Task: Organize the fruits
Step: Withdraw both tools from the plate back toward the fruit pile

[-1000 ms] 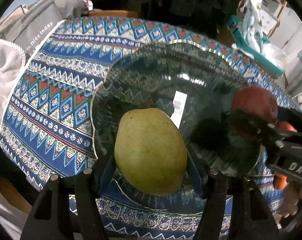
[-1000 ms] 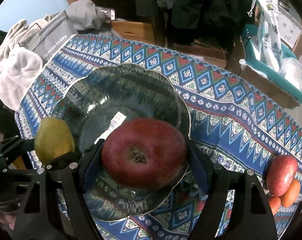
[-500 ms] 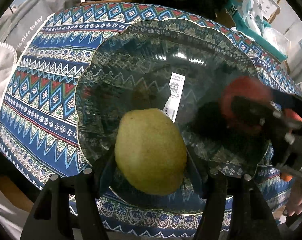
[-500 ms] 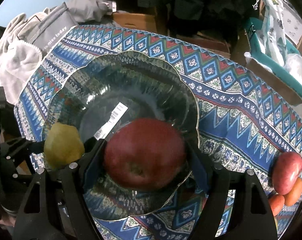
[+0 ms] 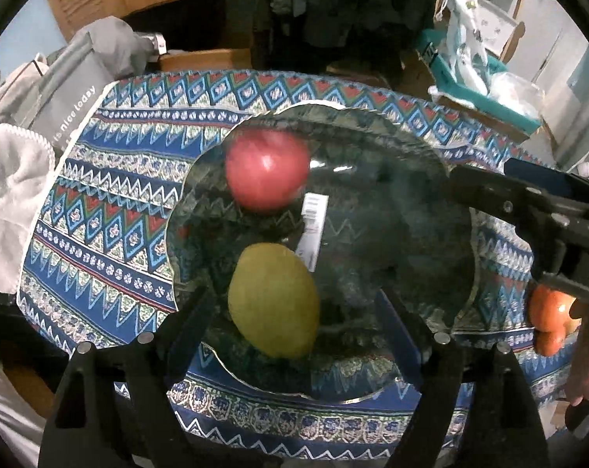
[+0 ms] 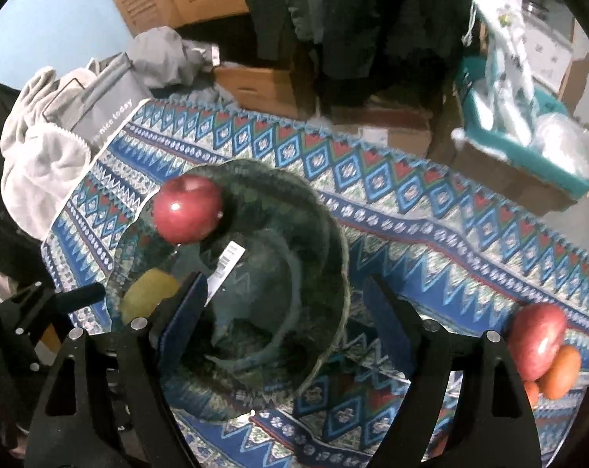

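Apple [image 6: 188, 213] now loose beside pear [image 5: 274, 299]

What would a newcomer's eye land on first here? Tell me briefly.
The red apple glows at the far left of the dark glass plate, with the yellow-green pear nearer, between the open left gripper fingers but untouched. Under them spreads the loud blue zigzag tablecloth; more red and orange fruit waits at its right edge.
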Demonstrator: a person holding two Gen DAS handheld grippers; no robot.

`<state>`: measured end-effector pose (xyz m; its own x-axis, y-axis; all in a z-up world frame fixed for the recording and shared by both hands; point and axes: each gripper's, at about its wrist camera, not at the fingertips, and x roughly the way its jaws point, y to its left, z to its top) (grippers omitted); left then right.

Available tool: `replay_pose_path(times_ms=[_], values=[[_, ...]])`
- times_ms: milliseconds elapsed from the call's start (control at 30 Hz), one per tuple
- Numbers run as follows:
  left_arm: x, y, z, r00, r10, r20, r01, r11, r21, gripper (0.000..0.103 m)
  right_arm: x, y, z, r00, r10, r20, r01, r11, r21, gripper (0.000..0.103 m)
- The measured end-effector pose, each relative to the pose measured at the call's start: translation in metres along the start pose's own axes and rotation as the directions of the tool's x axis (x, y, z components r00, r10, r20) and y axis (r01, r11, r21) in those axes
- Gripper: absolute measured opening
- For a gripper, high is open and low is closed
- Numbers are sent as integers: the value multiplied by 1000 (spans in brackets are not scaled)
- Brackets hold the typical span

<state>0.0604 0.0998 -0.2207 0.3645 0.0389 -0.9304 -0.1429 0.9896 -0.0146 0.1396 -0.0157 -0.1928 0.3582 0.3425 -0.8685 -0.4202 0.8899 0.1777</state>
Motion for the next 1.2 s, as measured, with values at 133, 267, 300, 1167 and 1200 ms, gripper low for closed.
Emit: replay_pose_path(times_ms=[133,267,300,1167,1200], values=[[-14,-1,4,999,-14,36,15,1000,-11,85,-19,2,2,997,-61,45,62,998,-31,83],[-27,-6,4,998,-27,61,28,1000,-9,85,-36,0,2,993,-90,75,92,995,-33,83],[-30,-7,3,997,-31,64,32,999,-7,85,-40,-2,2,992,-94,81,97,995,-29,83],[-94,-84,-2,977,-151,148,128,980,155,85,-163,-54,-44,960,-165,227,149,985,88,83],[-94,-88,-3,977,-153,148,128,978,166,85,-166,-57,-46,958,-172,229,155,984,89,83]])
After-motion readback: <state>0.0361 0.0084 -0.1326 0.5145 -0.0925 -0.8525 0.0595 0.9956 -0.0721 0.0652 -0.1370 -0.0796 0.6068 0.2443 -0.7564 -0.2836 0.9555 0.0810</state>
